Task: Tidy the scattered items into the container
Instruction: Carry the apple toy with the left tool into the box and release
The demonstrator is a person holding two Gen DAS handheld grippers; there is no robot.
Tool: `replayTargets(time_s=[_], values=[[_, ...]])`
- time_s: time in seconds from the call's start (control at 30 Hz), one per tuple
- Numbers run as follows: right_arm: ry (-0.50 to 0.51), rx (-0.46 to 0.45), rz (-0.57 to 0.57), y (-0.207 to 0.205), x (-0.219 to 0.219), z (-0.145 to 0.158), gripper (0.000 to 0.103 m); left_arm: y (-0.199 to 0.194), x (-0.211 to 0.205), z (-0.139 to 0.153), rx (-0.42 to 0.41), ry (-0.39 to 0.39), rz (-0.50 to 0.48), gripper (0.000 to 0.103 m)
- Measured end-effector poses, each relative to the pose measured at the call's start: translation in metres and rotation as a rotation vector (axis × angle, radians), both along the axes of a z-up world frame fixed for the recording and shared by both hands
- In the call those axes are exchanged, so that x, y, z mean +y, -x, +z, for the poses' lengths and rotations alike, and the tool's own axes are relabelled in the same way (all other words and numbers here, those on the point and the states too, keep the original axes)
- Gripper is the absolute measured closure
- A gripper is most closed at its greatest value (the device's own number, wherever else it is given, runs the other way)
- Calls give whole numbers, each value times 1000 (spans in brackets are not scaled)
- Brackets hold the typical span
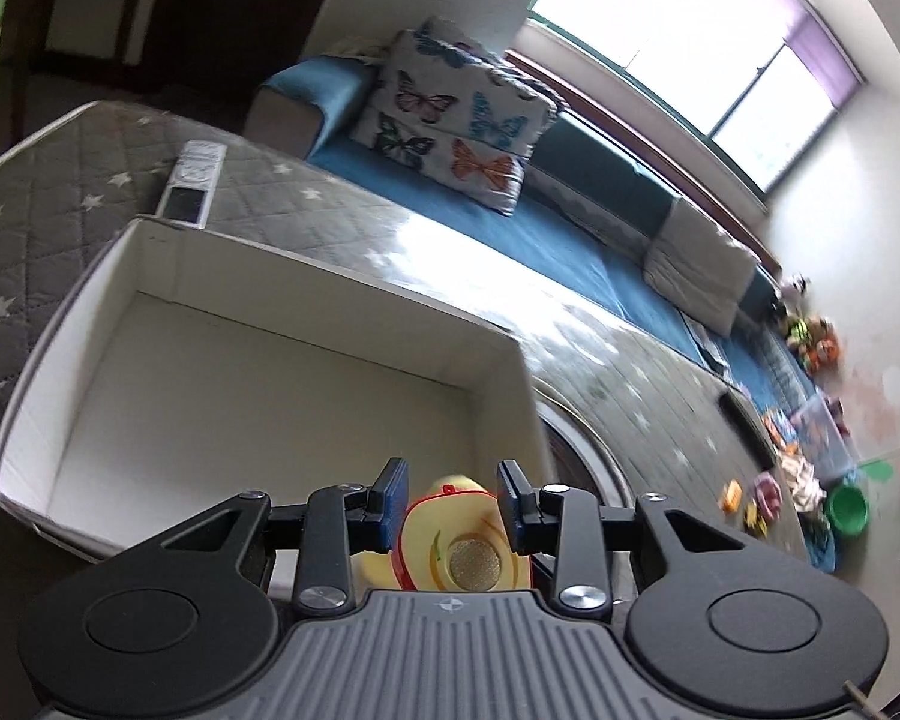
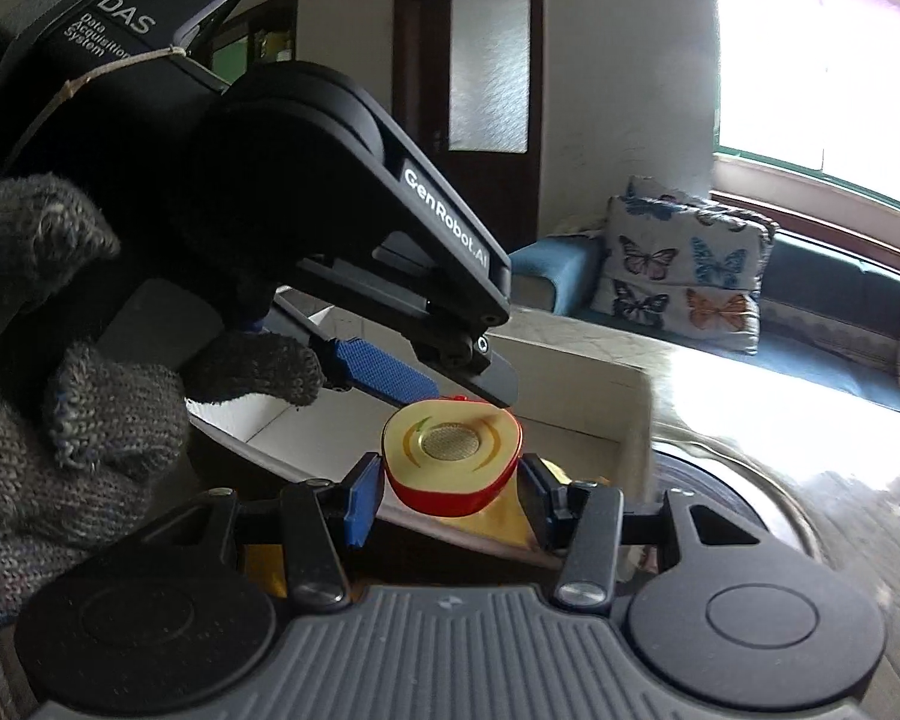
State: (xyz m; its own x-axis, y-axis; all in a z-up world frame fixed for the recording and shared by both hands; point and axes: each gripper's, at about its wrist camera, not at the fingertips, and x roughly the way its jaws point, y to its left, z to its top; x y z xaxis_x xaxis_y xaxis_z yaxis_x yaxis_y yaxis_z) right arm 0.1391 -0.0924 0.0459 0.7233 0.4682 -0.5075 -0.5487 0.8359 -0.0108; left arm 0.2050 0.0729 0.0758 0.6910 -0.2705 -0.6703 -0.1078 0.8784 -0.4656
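A grey quilted cover point(image 1: 90, 180) with white stars is spread over the surface, and a glossy round edge is seen beside it; whether a desk lies beneath cannot be told. Behind it a blue sofa point(image 1: 510, 228) is set under a bright window point(image 1: 720, 30), and a dark door point(image 2: 468, 90) with a frosted pane is seen in the right wrist view. A blurred scatter of toys point(image 1: 810, 450) is seen far off by the wall.

One white box point(image 1: 330, 276), open and empty, is placed on the cover, and one remote point(image 1: 189, 183) lies just beyond its far rim. Two butterfly cushions point(image 1: 450, 120) are stacked on the sofa.

One apple half point(image 2: 450, 450), red-skinned with a mesh disc in its pale face, is held at the box's near edge. The right tool point(image 2: 450, 474) is closed narrowly on it, a blue pad pressed to each side. The left tool point(image 1: 450, 480), gripped by one gloved hand point(image 2: 60, 420), is placed over the same apple half with a finger on either side; whether it is gripping cannot be told. Something yellow point(image 2: 498, 519) is seen under the fruit.
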Motion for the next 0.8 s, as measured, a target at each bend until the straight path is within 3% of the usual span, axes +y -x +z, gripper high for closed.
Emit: replayTargets(time_s=[0.17, 0.6, 0.8], values=[[22, 25, 33, -28, 29, -5, 54, -18, 25, -18, 41, 20, 32, 68], [59, 66, 36, -41, 48, -24, 58, -25, 40, -43, 88, 44, 38, 68], [51, 39, 23, -26, 41, -17, 58, -20, 40, -46, 94, 50, 34, 68]])
